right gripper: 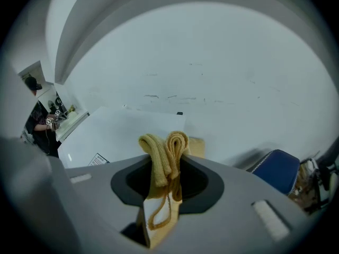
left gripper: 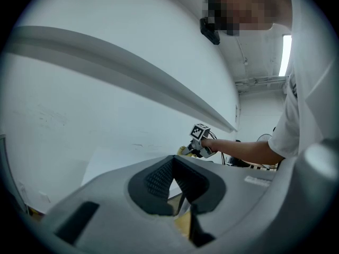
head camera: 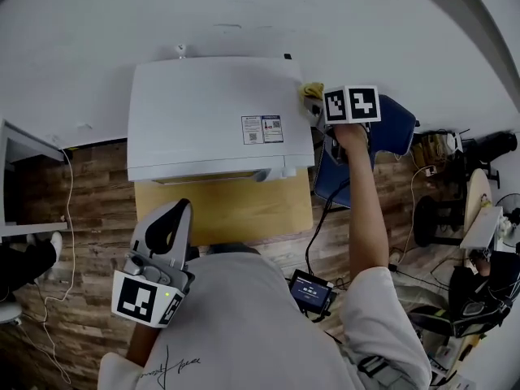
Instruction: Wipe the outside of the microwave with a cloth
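Nearest me, the left gripper hung close to the body, just off the front left corner of the tabletop, and pointed toward the microwave. In the left gripper view its dark pads met at the tips with nothing between them, so it was closed and empty. I judged it was parked there to stay clear of the working hand, since one cloth needs only one gripper.

Beyond it the microwave sat over the rear of the tabletop with its back toward the wall. A strip of bare wood showed along the tabletop's front edge. A printed label lay on its top near the right edge.

Farthest out, the right gripper was at the microwave's rear right corner, clamped tight on the yellow cloth. A folded bunch of cloth stood proud of the jaw tips. I took that grip as deliberate, so that a thick pad of fabric, not plastic, would meet the casing. I could not tell whether the cloth actually touched the corner or sat just beside it.

The right arm reached almost straight forward along the microwave's right side, above a blue chair off the tabletop's right edge. From that pose I judged the wipe was working the rear right corner.
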### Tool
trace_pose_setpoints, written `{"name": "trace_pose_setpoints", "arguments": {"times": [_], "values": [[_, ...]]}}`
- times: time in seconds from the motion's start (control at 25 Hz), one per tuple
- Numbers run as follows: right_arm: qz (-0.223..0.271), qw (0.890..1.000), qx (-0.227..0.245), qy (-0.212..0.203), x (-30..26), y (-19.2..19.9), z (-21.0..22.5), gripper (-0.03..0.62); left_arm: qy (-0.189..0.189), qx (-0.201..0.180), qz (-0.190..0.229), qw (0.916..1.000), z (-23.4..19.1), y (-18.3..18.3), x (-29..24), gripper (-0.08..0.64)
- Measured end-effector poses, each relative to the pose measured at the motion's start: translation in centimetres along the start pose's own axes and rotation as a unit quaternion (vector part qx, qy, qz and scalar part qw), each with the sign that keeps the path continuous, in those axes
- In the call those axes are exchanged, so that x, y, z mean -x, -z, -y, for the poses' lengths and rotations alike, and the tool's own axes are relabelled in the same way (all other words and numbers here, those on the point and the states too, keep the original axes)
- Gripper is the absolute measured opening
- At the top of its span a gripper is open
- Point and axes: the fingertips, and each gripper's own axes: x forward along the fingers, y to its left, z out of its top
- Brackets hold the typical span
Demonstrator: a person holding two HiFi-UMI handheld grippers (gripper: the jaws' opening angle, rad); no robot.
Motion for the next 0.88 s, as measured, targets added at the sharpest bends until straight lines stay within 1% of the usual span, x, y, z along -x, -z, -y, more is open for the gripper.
{"name": "trace_pose_setpoints", "arguments": {"times": [0.2, 0.44, 0.56, 0.72, 0.88], "values": [[-0.001, 0.999, -0.013, 0.040, -0.2, 0.1, -0.4, 0.120, 0.012, 0.002, -0.007, 0.9999, -1.5, -0.3, 0.9, -0.005], [-0.011, 0.996, -0.011, 0.085, -0.4, 0.3, -1.1, 0.120, 0.030, 0.005, -0.008, 0.9995, -3.1, -0.6, 1.9, -0.005], [-0.015, 0.995, -0.008, 0.102, -0.4, 0.2, -1.5, 0.120, 0.037, 0.007, -0.005, 0.9993, -3.8, -0.8, 2.3, -0.005], [-0.026, 0.992, 0.008, 0.124, -0.7, 0.2, -2.3, 0.121, 0.048, 0.009, -0.004, 0.9988, -4.4, -0.7, 2.9, -0.005], [-0.033, 0.991, 0.019, 0.131, -0.9, -0.1, -3.7, 0.121, 0.058, 0.010, -0.003, 0.9983, -5.2, -1.0, 3.4, -0.005]]}}
